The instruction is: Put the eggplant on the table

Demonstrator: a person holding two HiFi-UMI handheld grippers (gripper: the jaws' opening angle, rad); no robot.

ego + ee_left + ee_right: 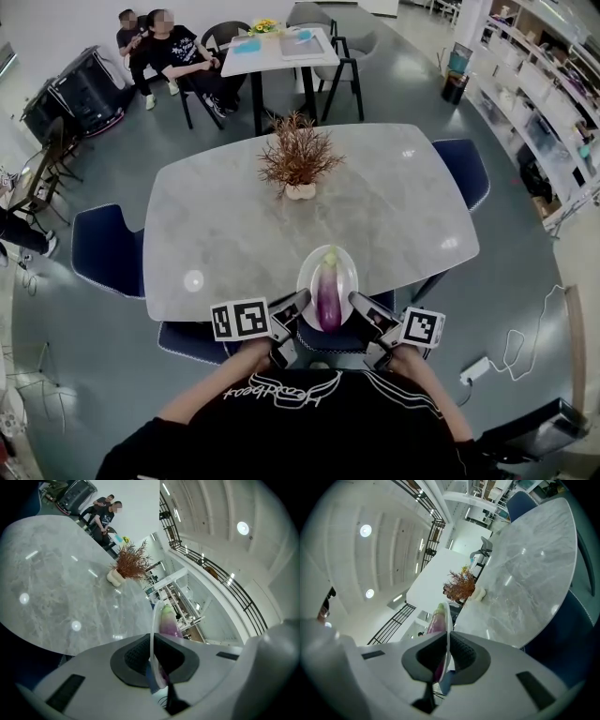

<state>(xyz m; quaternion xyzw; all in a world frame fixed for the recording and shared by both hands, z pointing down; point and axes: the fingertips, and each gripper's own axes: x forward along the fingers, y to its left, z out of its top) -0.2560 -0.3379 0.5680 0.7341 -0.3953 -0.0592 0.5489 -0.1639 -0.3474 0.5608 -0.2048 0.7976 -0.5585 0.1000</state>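
A purple eggplant [328, 291] with a green stem end lies on a white plate [306, 273]. The plate hangs over the near edge of the grey marble table [225, 225]. My left gripper [296, 308] is shut on the plate's left rim, and my right gripper [358, 307] is shut on its right rim. In the left gripper view the plate [152, 634] runs edge-on between the jaws, with the eggplant [168, 623] behind it. The right gripper view shows the same plate [448, 625] edge-on and the eggplant [437, 620] beside it.
A dried plant in a white pot [299, 159] stands mid-table. Blue chairs [105, 248] flank the table and one [202, 339] sits under its near edge. Two people sit on chairs [167, 52] at the back left, beside a small table [279, 47]. Shelving [544, 103] lines the right side.
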